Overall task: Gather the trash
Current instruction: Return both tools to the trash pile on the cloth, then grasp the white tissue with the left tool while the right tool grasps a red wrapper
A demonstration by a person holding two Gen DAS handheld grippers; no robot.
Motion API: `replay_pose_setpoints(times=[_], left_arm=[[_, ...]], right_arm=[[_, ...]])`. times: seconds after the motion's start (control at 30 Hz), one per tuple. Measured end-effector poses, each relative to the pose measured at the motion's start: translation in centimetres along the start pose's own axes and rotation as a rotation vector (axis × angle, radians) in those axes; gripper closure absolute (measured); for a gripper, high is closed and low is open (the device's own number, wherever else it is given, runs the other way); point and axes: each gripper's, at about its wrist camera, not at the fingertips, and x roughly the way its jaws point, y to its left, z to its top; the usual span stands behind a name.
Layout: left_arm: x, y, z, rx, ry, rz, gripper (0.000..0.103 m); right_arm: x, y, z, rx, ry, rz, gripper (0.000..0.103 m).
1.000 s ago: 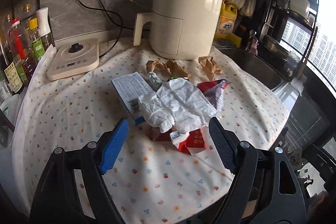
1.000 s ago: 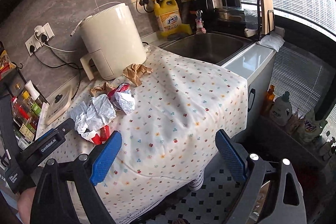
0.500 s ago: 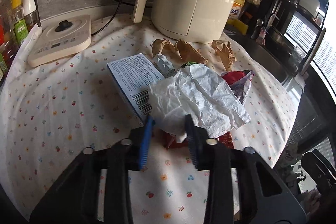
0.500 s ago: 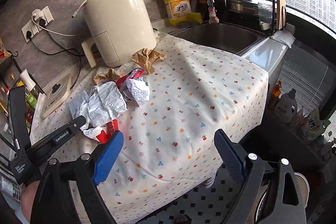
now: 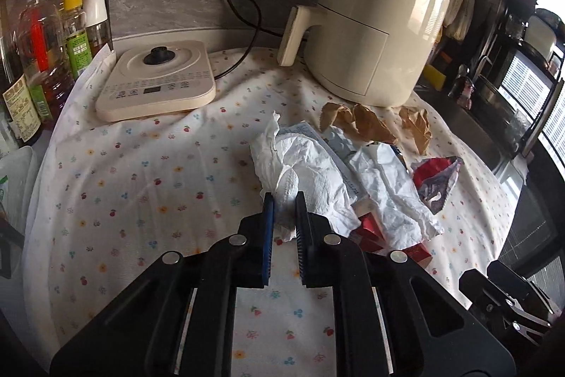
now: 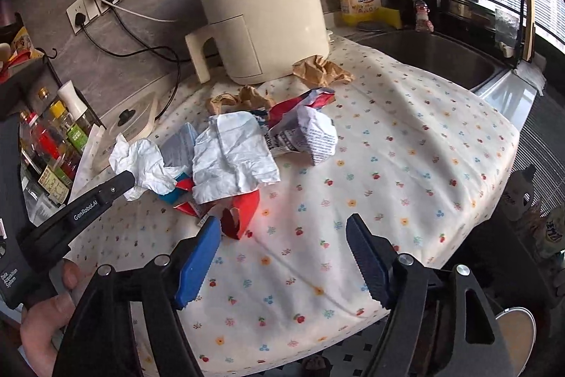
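Tissue (image 5: 300, 168) long axis fwd, crumpled

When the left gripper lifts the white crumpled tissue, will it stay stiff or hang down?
Probably it hangs: the white crumpled tissue looks thin and soft where the left gripper pinches it. It seems light and unlikely to slip. It may drag the creased white paper beside it.

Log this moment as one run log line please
task: collect trash | left gripper: just closed, pinching crumpled white tissue | right gripper: open, closing, empty, near red torn wrapper | floral tablecloth: trash remains
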Motion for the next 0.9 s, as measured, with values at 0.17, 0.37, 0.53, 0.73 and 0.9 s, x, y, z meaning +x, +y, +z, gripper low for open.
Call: replay_pose_setpoints(times=[0.17, 0.37, 0.53, 0.73, 0.9], left_arm=[[0.0, 1.7, -0.2, -0.013, 0.006, 0.039, 0.091], [-0.3, 3.1, -0.5, -0.021, 0.011, 0.082, 0.091], [-0.9, 3.0, -0.5, -0.013, 0.005, 0.087, 0.091], [-1.5, 1.3, -0.8, -0.003, -0.007, 0.065, 0.091], [-2.5, -1.1, -1.5, 0.015, -0.017, 0.032, 0.091]], right_arm=[[1.9, 1.0, -0.1, -0.01, 0.035, 0.035, 0.04], [4.0, 1.5, 0.3, -0.001, 0.06, 0.061, 0.049], [5.2, 2.0, 0.3, -0.032, 0.103, 0.089, 0.092], [3.1, 0.7, -0.1, -0.027, 0.085, 0.078, 0.095], [0.6, -1.6, -0.9, -0.003, 0.064, 0.046, 0.095]])
